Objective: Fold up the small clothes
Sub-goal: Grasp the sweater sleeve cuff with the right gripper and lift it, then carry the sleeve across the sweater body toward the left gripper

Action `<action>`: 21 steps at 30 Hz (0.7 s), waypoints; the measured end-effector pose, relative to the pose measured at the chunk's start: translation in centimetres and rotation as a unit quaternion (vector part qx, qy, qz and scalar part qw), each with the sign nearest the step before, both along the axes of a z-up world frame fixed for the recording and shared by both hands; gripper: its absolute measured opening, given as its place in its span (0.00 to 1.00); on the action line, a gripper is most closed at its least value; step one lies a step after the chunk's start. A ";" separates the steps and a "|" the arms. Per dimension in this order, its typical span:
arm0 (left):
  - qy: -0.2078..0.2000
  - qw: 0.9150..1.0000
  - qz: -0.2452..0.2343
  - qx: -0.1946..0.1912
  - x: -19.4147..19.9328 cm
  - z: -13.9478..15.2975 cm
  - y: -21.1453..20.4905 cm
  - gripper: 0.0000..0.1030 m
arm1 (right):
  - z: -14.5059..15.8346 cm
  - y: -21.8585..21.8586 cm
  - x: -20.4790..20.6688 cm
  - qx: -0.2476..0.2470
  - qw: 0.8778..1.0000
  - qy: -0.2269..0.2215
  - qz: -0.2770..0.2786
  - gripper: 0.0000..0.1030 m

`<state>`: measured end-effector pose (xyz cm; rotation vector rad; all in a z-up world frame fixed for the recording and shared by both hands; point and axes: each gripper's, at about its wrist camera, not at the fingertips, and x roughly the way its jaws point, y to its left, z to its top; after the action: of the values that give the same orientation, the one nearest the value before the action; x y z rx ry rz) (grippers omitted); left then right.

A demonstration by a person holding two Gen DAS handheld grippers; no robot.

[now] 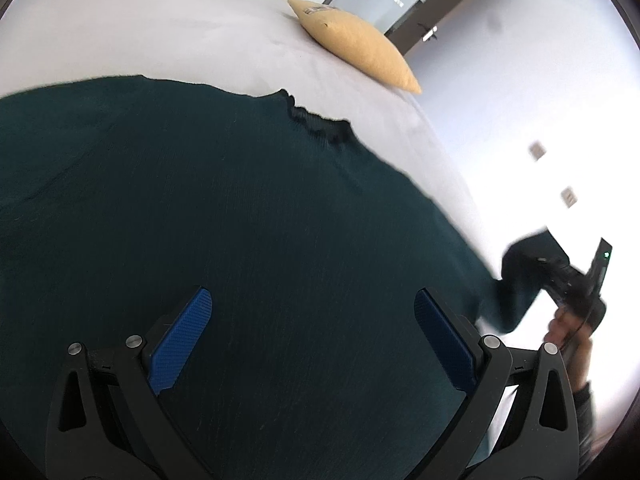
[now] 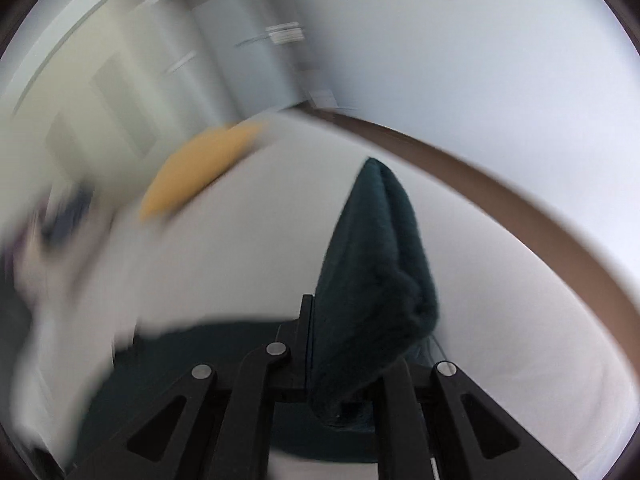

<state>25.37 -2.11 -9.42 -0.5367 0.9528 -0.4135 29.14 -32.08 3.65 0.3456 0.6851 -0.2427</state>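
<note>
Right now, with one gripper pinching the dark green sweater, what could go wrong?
1. The right gripper pinches only a small bunch of the sweater, so the fabric might slip out when lifted.
2. The left gripper hangs open above the cloth, holding nothing, so a pull from one side could drag the sweater crooked across the white bed.

The dark green garment (image 1: 224,220) lies spread over most of the near white bed (image 1: 160,40), flat and low — nothing rises from it under the wide-apart blue pads of the left gripper (image 1: 312,336). Beyond its collar the sheet is bare up to a yellow cushion (image 1: 352,44) near the far edge. To the right, the right gripper (image 1: 576,284) crowds that corner — it clamps a bunched fold (image 2: 376,280). A brown strip (image 2: 520,208), perhaps the bed frame, edges that side.
</note>
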 end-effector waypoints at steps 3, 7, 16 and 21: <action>0.022 0.998 -0.004 -0.067 2.3 -0.4 0.6 1.00 | -0.7 11.5 3.3 -0.109 0.985 0.024 0.131 0.09; 0.060 0.987 -0.026 -0.146 5.7 -1.7 0.3 1.00 | -5.5 21.6 4.0 -0.227 0.947 0.064 0.219 0.09; 0.126 0.967 -0.051 -0.214 10.7 -4.6 -3.2 1.00 | -9.5 24.7 0.2 -0.219 0.942 0.089 0.238 0.18; 0.144 0.960 -0.062 -0.232 12.4 -5.4 -6.2 1.00 | -9.5 25.6 1.3 -0.210 0.945 0.086 0.237 0.18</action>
<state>37.80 -8.33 -14.79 -0.9875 1.1798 -0.6929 30.41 -6.52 -5.84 -0.2548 0.8460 0.0463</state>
